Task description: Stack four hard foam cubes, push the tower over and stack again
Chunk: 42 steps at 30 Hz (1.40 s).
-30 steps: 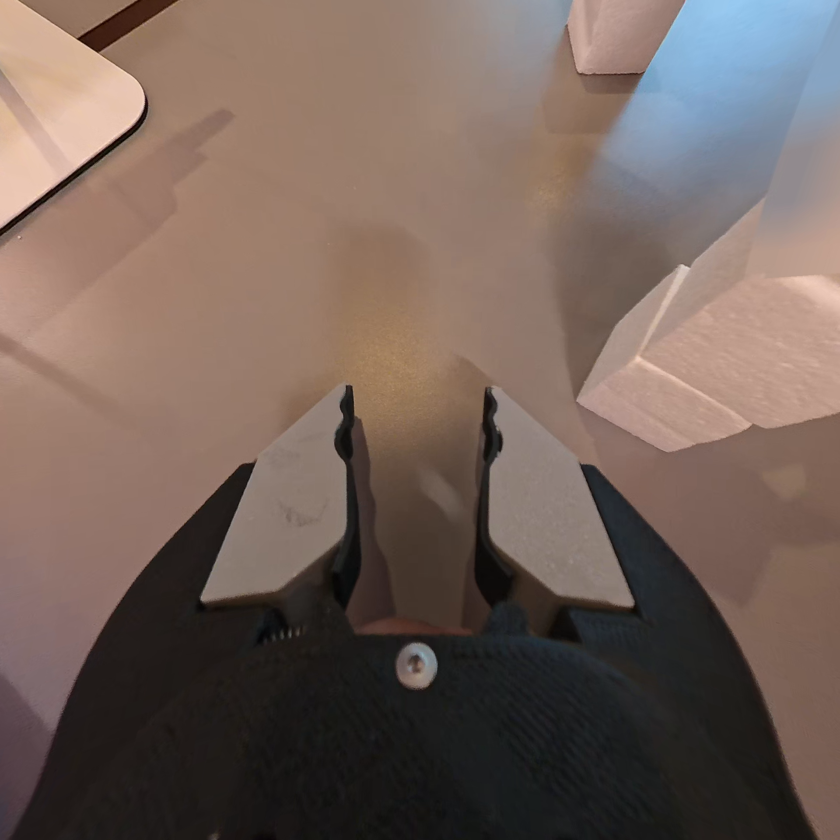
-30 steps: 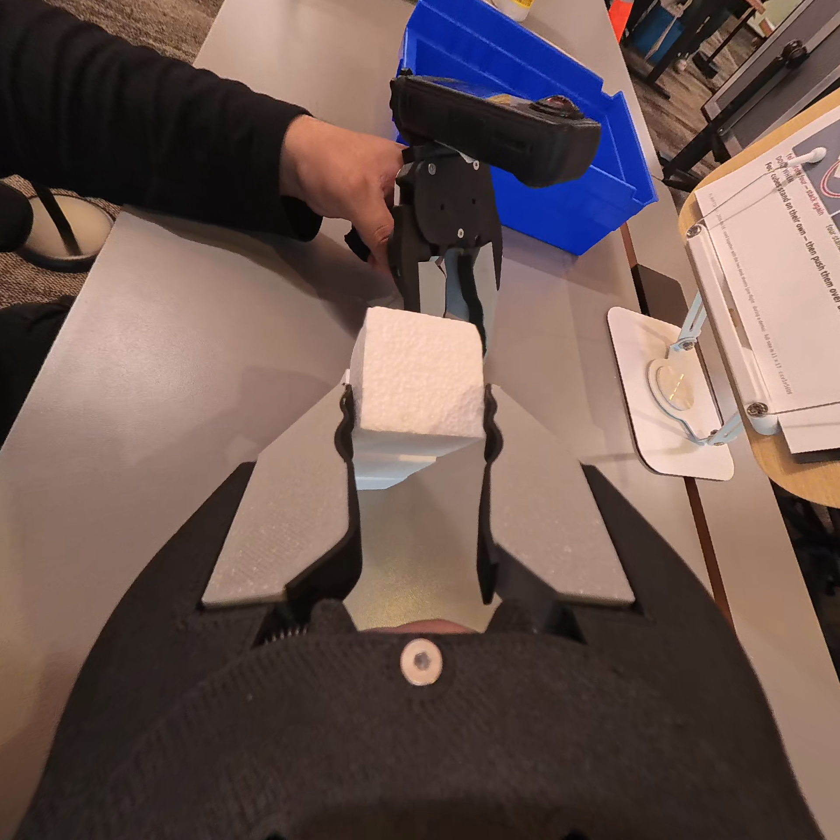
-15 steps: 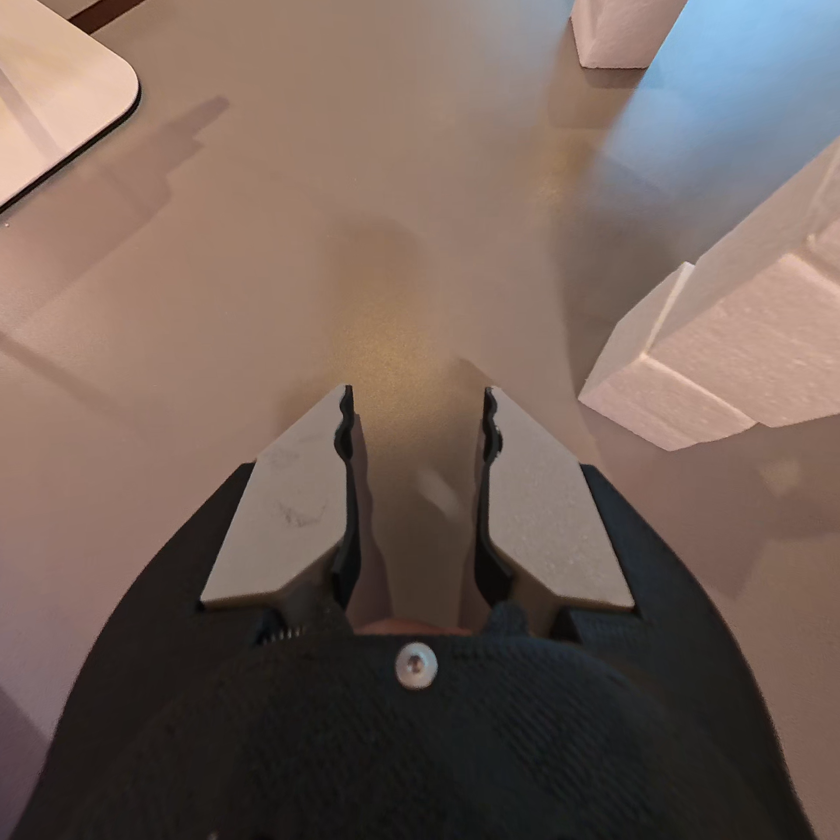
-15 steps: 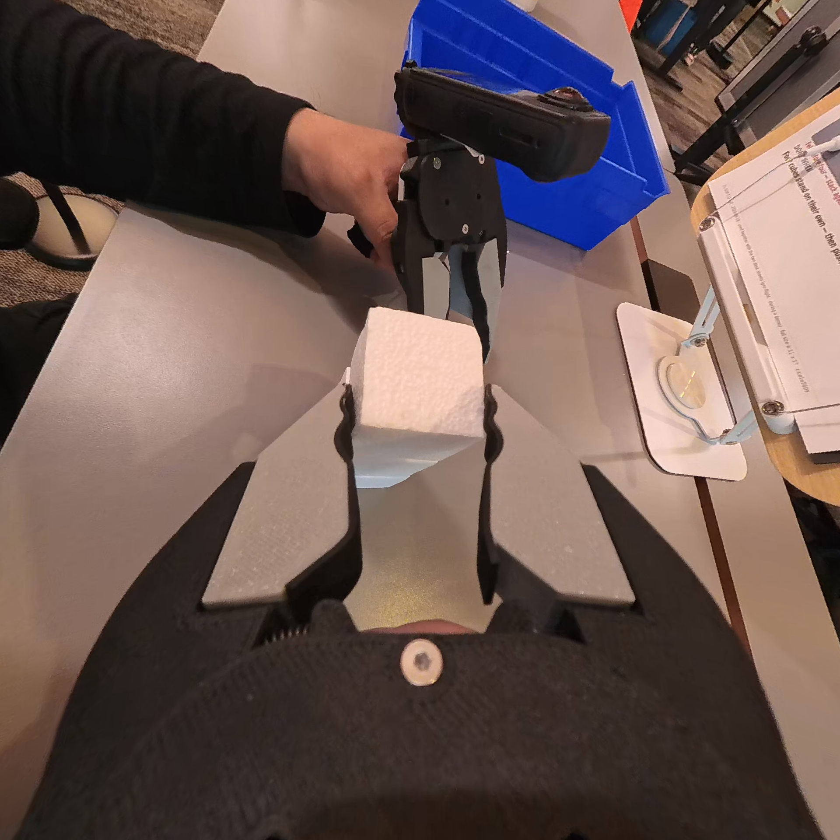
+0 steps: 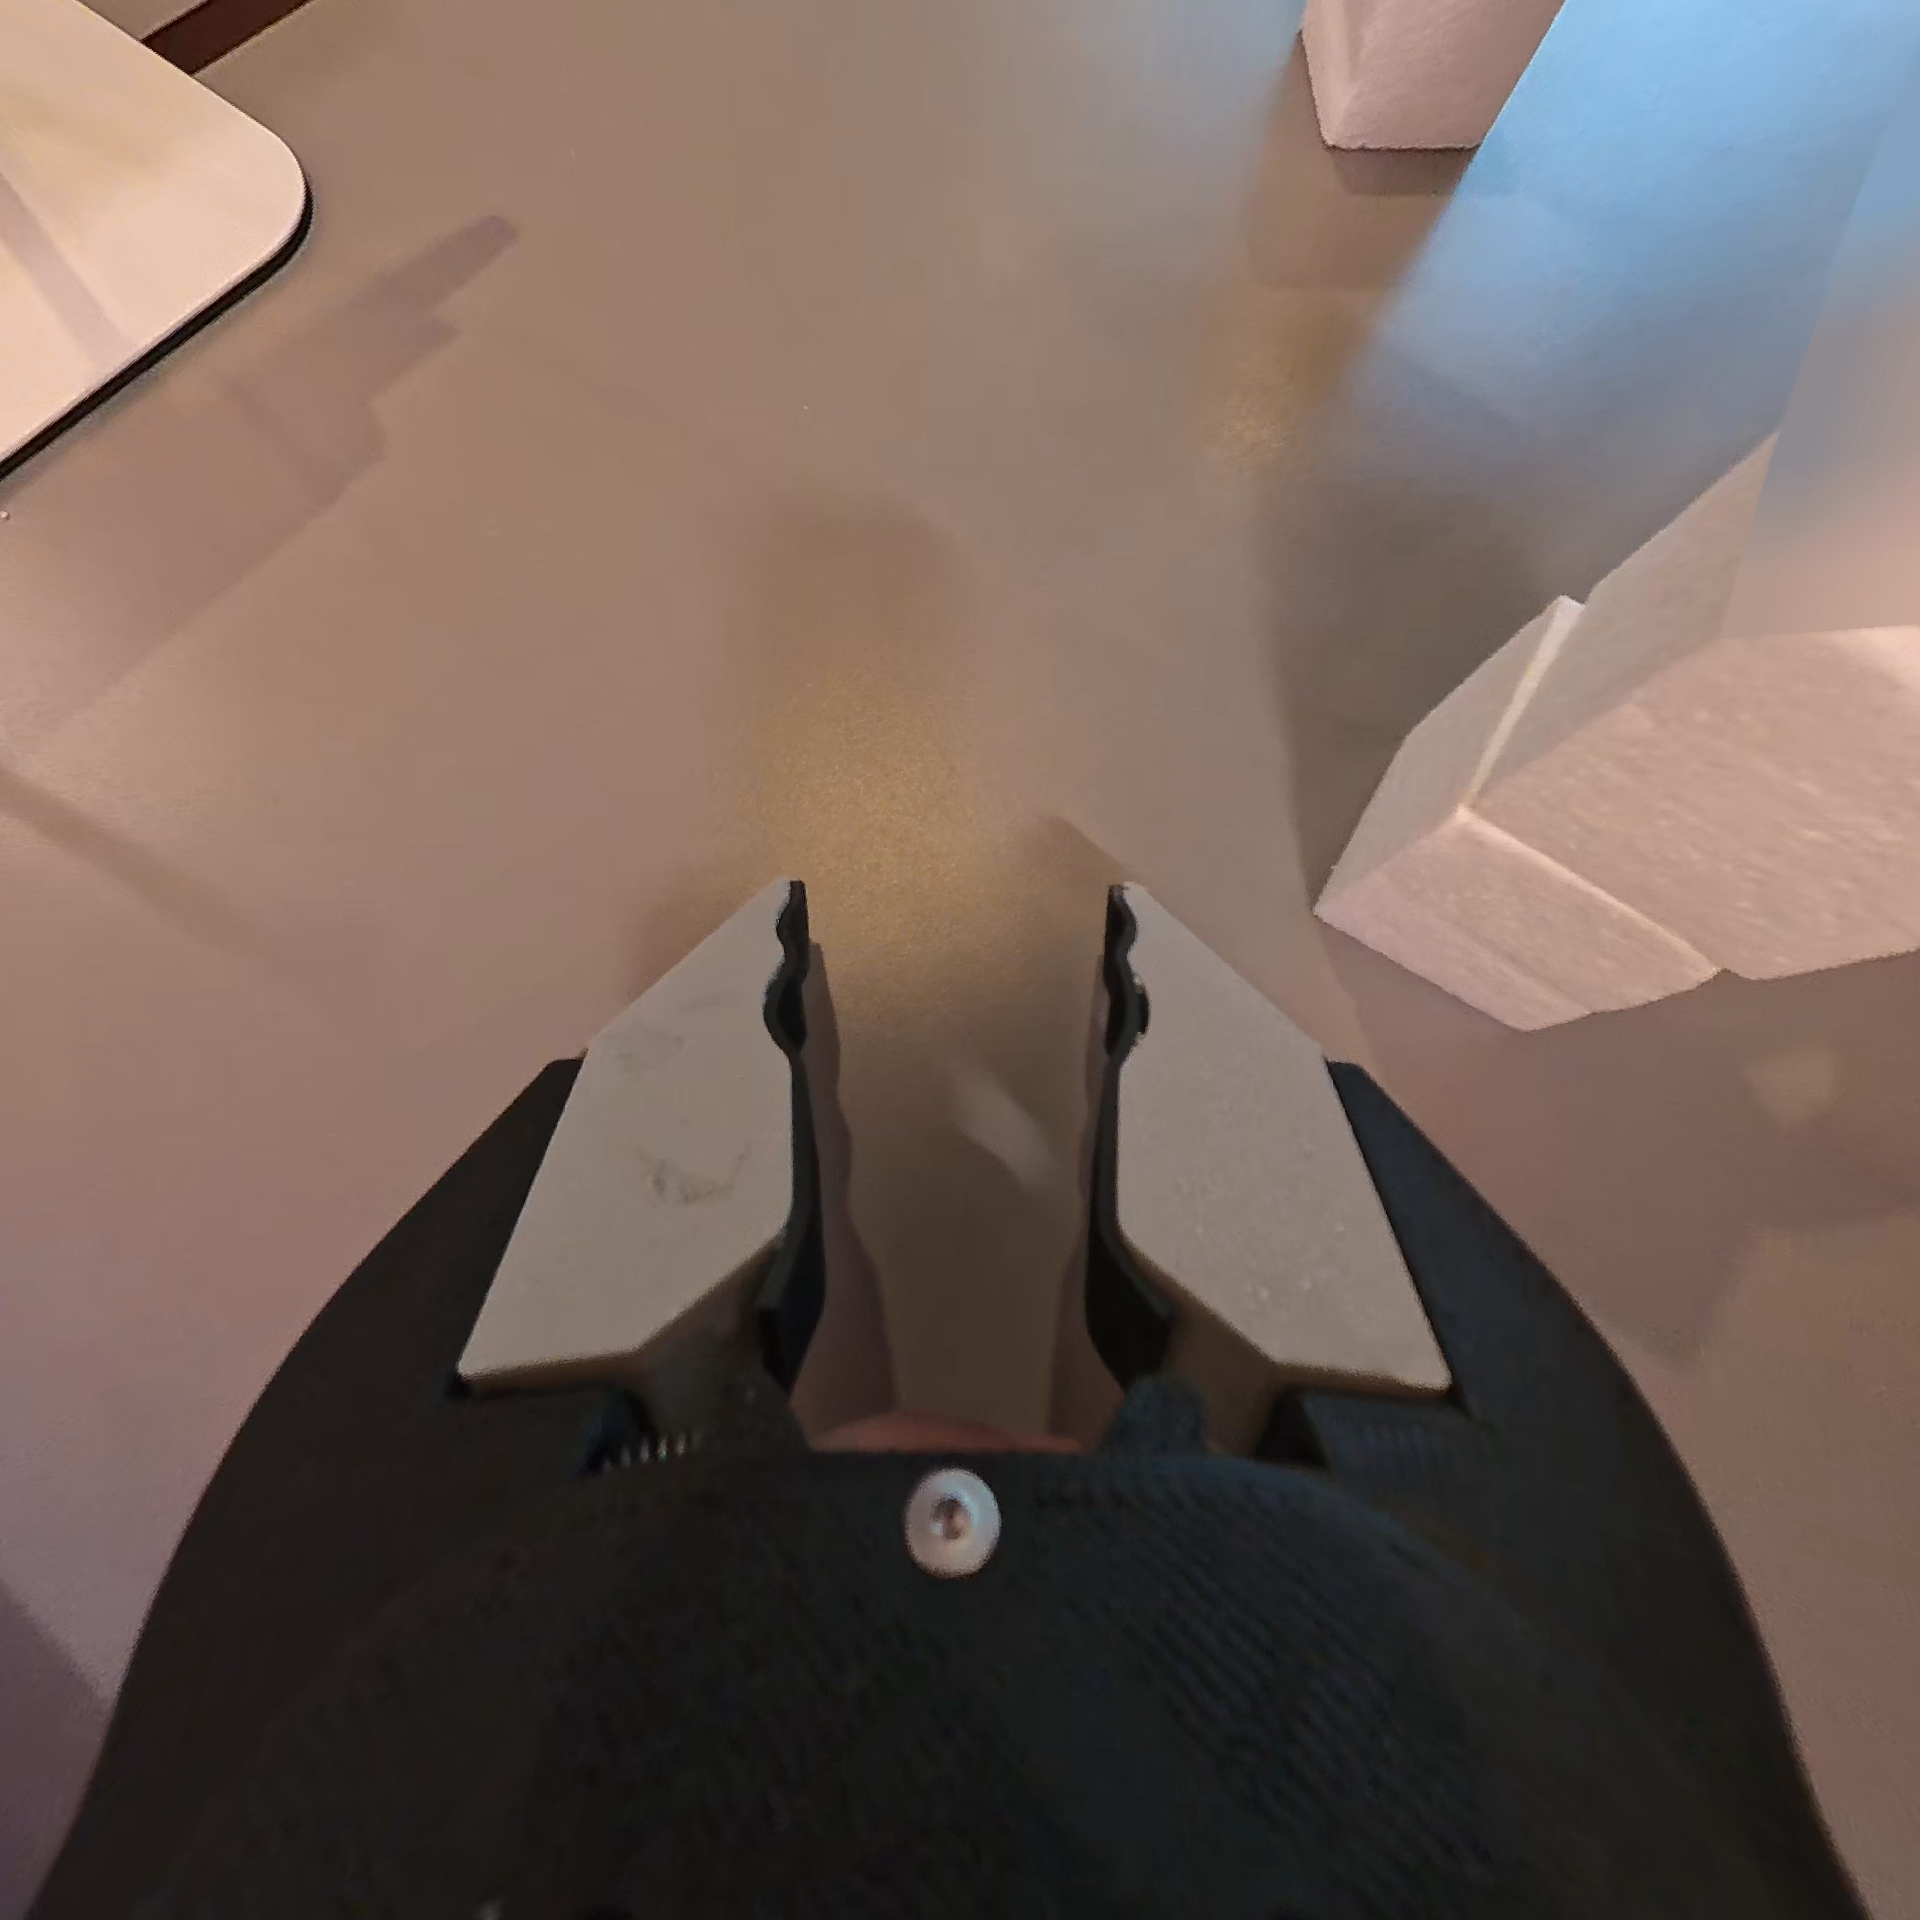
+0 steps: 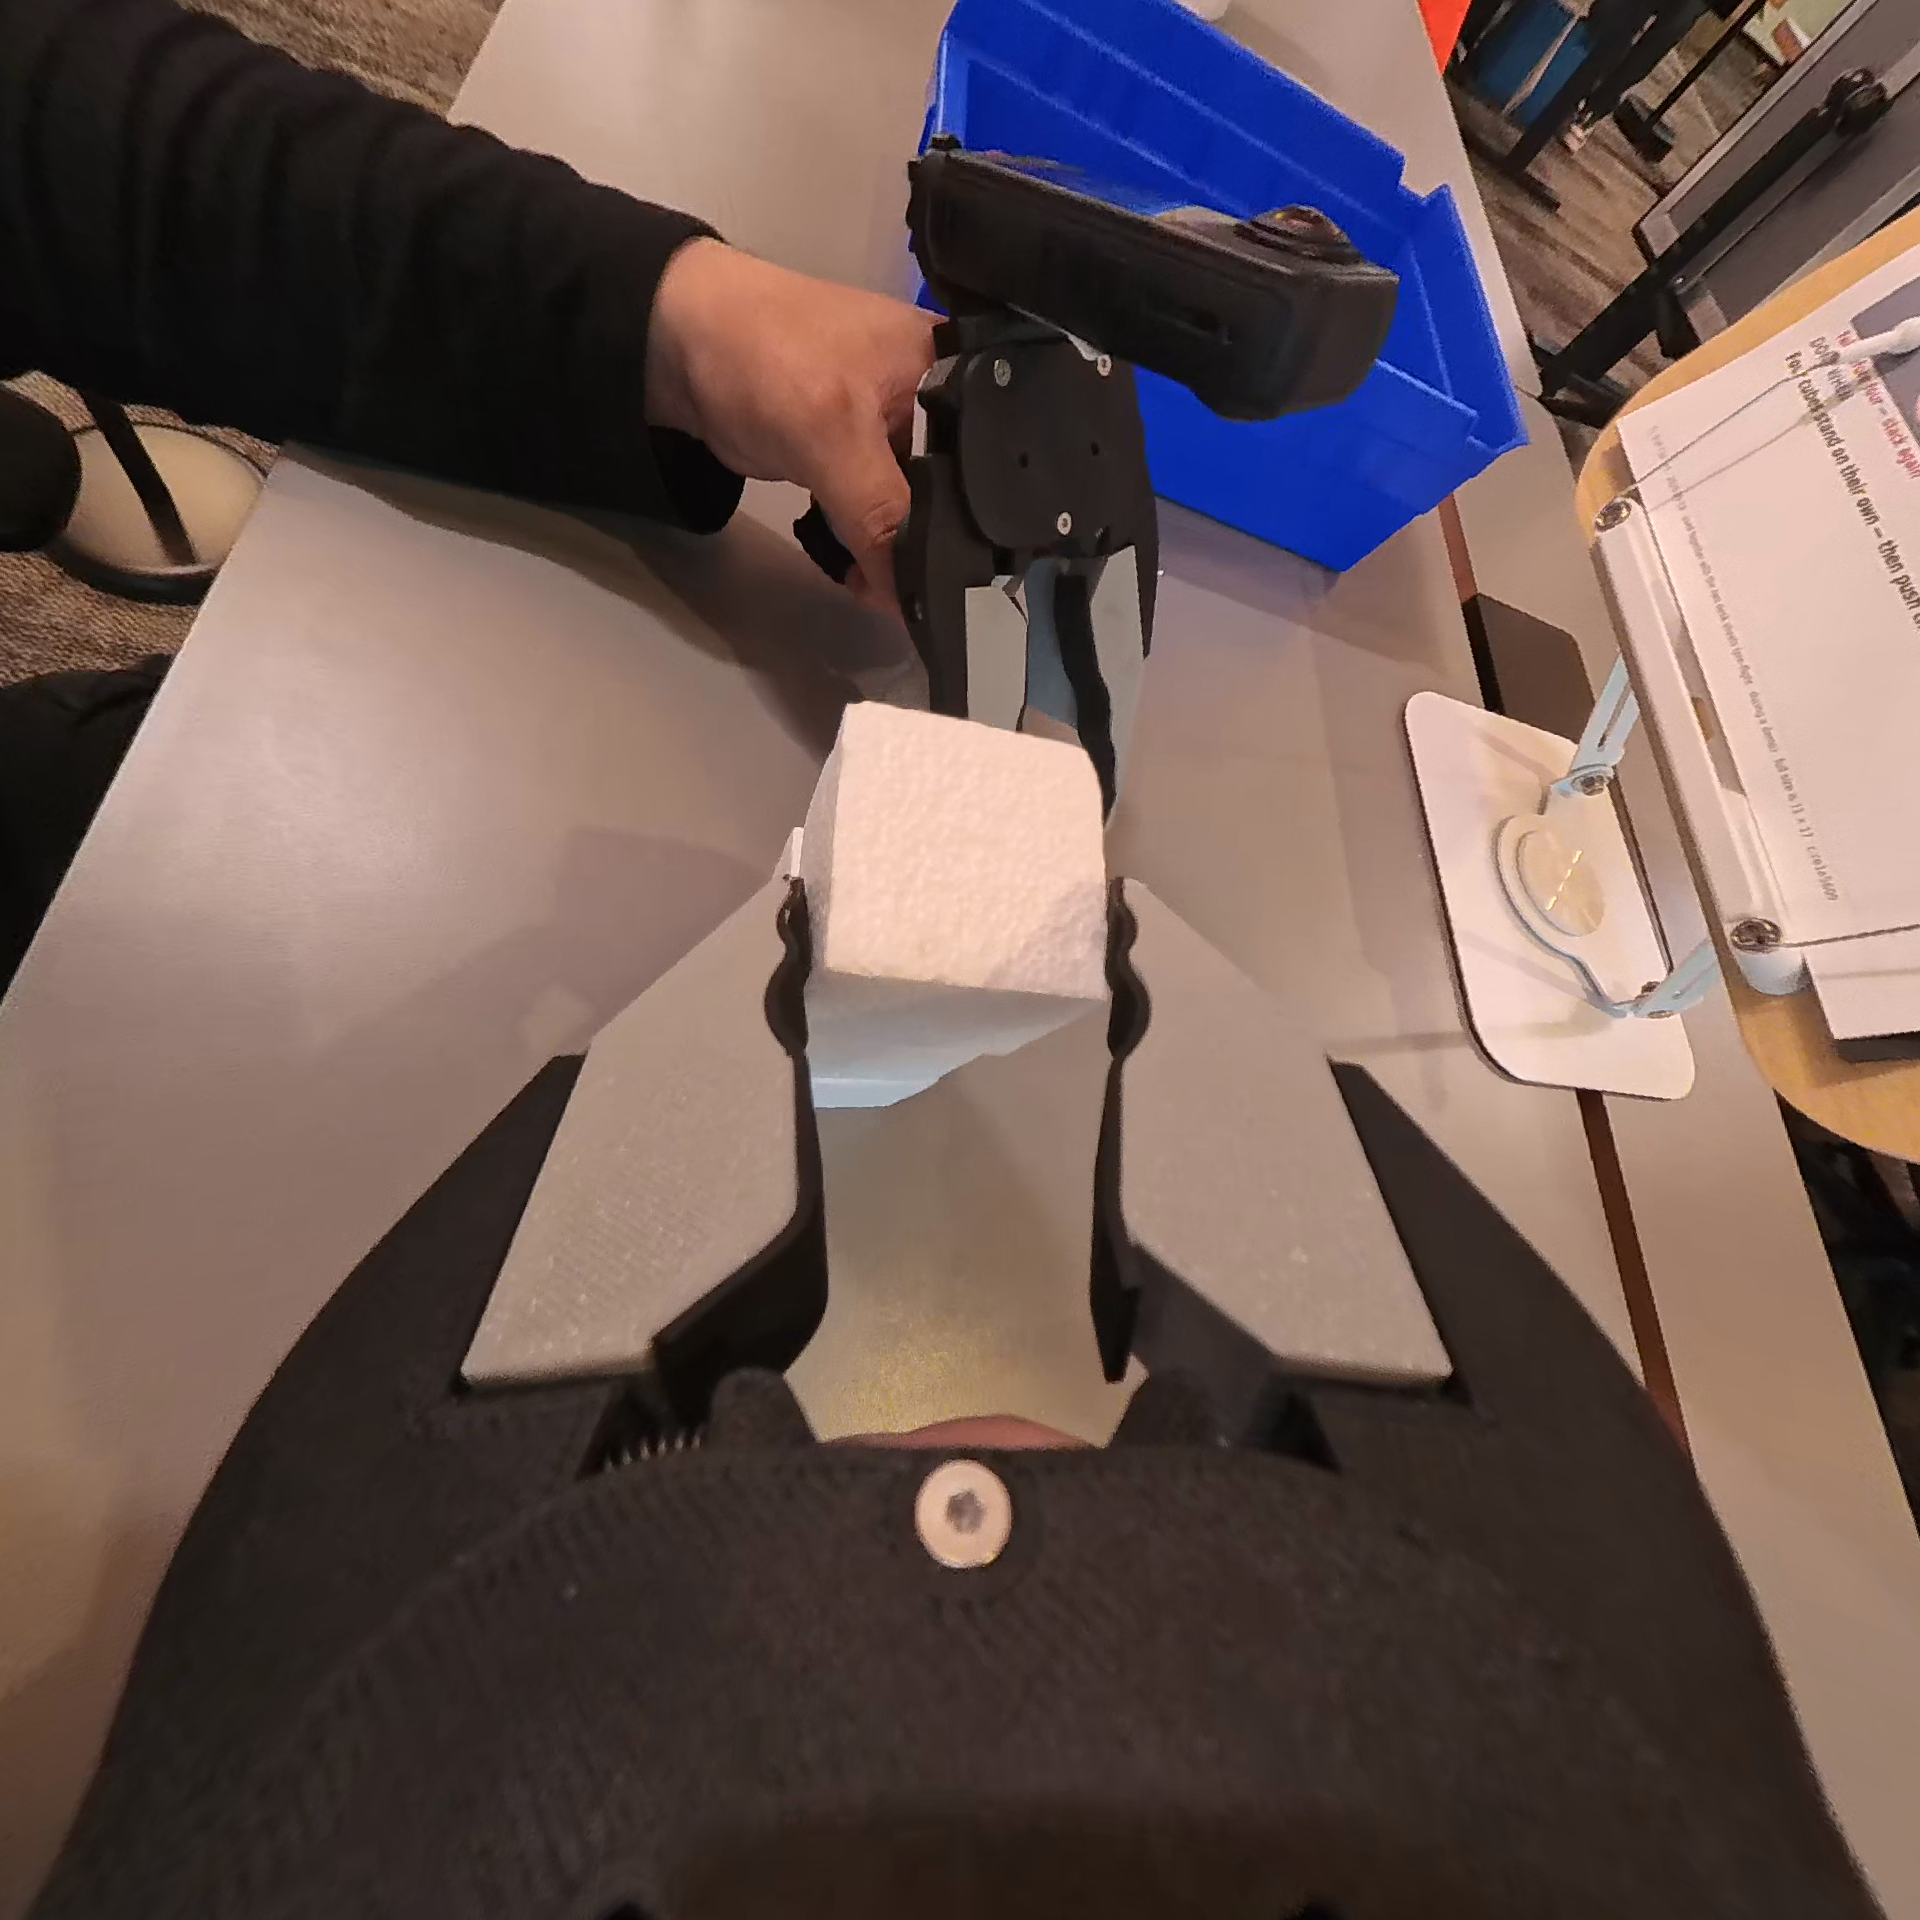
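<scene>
Clamped on a white foam cube (image 6: 961,862), the right claw (image 6: 956,961) holds it above a second cube (image 6: 883,1075), whose edge peeks out just underneath on the grey table (image 6: 416,831). The left claw (image 5: 956,935) hangs nearby with its jaws apart and nothing between them, pointing down at bare tabletop; in its own view the two cubes sit close at its right, and a third cube (image 5: 1392,73) stands well apart at the top edge. A fourth cube is not visible. Beyond the claws lie a blue bin (image 6: 1247,312) and a white stand base (image 6: 1538,894).

This looks like the early stacking step: setting the second cube onto the first. The next move calls for squaring the held cube over the lower one, since its corner seems turned, then lowering it flat before letting go.

Compared with a second ago, little differs: the grip is unchanged, and the view has only drifted slightly, the bin and stand sitting a touch farther right.
</scene>
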### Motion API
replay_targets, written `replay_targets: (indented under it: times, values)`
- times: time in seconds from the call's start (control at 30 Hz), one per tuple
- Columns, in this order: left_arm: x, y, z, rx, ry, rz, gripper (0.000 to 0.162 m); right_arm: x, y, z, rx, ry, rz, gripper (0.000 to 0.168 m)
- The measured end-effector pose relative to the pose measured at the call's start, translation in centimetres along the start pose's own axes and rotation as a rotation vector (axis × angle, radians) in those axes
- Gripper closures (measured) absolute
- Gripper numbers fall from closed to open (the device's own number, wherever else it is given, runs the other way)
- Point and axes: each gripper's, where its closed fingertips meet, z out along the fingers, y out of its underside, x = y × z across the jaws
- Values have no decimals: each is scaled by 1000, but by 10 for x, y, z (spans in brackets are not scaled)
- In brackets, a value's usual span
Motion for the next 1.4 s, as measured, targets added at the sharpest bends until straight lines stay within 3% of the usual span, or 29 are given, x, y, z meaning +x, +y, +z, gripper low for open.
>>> replay_targets:
  times: [0.37,0.77,0.9,0.97,1.03,1.13,1.2,1.27,1.4]
  values:
    - [0,0,0,2,2,0,106,-1,0,2,6,0,7,112]
    - [1,0,0,-2,5,0,106,4,-6,-3,89,21,76,97]
    - [0,2,1,-8,5,-2,106,38,-7,-31,169,216,130,94]
    - [0,2,1,-11,2,-3,106,68,7,-57,185,370,200,99]
    - [0,3,1,-11,6,-7,106,82,21,-79,224,421,270,96]
    - [1,4,3,-16,10,-6,106,71,15,-99,416,236,411,87]
    - [3,4,4,-19,19,3,105,64,10,-109,497,166,424,99]
    - [3,4,5,-20,10,15,105,66,21,-105,451,195,409,108]
    - [1,7,7,-32,4,5,105,67,56,-77,267,210,429,104]
